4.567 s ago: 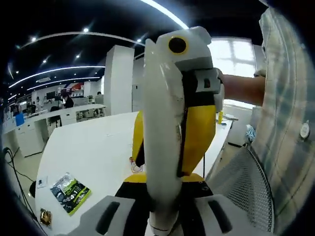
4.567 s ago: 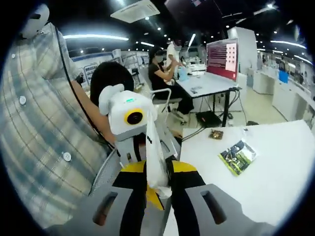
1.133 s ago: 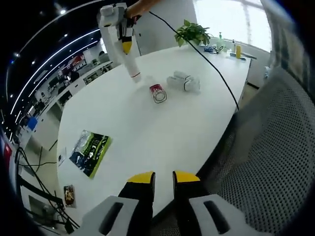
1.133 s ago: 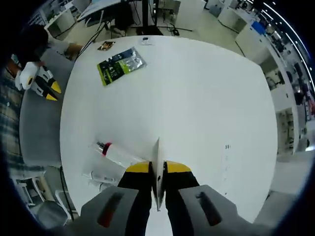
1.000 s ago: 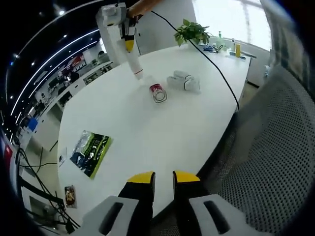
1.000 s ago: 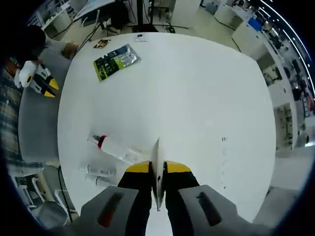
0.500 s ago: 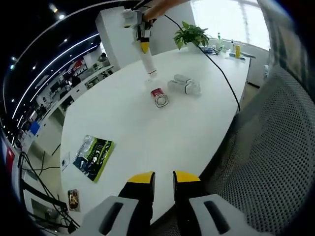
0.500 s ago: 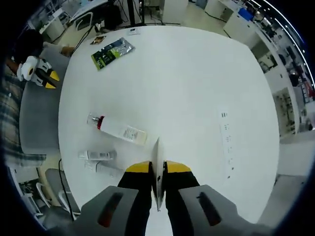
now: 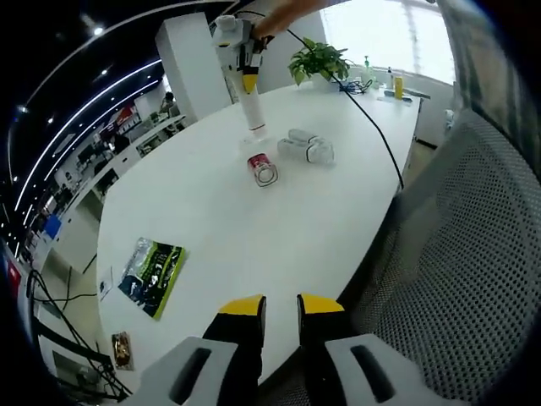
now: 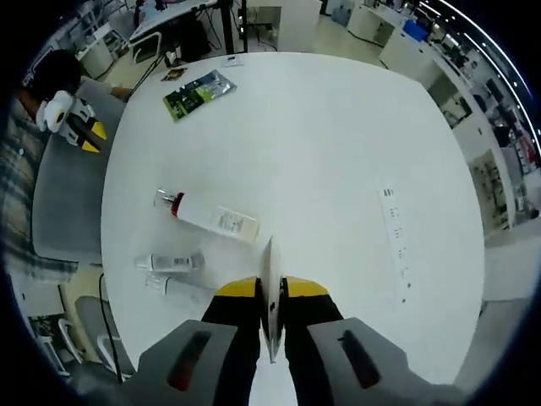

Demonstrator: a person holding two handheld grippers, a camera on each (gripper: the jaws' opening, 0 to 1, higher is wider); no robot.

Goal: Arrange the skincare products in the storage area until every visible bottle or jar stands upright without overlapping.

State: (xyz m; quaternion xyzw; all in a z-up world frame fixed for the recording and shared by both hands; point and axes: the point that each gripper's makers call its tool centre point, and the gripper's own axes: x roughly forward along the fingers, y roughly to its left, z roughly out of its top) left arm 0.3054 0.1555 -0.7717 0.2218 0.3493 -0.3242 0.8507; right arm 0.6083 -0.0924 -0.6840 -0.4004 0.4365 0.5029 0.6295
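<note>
Room: open-plan office with ceiling strip lights, rows of workstations behind and a potted plant [image 9: 317, 59] at the far end of the desk.
Desk: large round-cornered white desk [image 10: 338, 161]; a mesh chair [image 9: 461, 254] stands at its near edge in the left gripper view.
Products: three skincare items lie on their sides near one edge, none upright; a long clear bottle with a red collar [image 10: 207, 218] and, close beside it but apart, two smaller white tubes [image 10: 169, 263] lying side by side.
Other items: a green packet [image 10: 193, 91] lies well apart from the products, toward the far corner; a strip of small labels [image 10: 396, 244] sits on the opposite side.
Left tool: the left tool [image 9: 272, 306] is low, off the desk edge over the chair, its yellow tips nearly pressed together with nothing between them.
Right tool: the right tool [image 10: 270, 292] is high over the desk just beside the products, its tips pinching a thin white piece that stands edge-on between them; what it is I cannot tell.
Step in hand: probably bringing the right tool down to the red-collared bottle.
Doing it well: the pinched piece likely has to go first; then grip the bottle near its middle, swing it base-down and set it on bare desk clear of the tubes, steadying with the left tool if it wobbles.
Risk: the bottle is round and may roll into the tubes.
</note>
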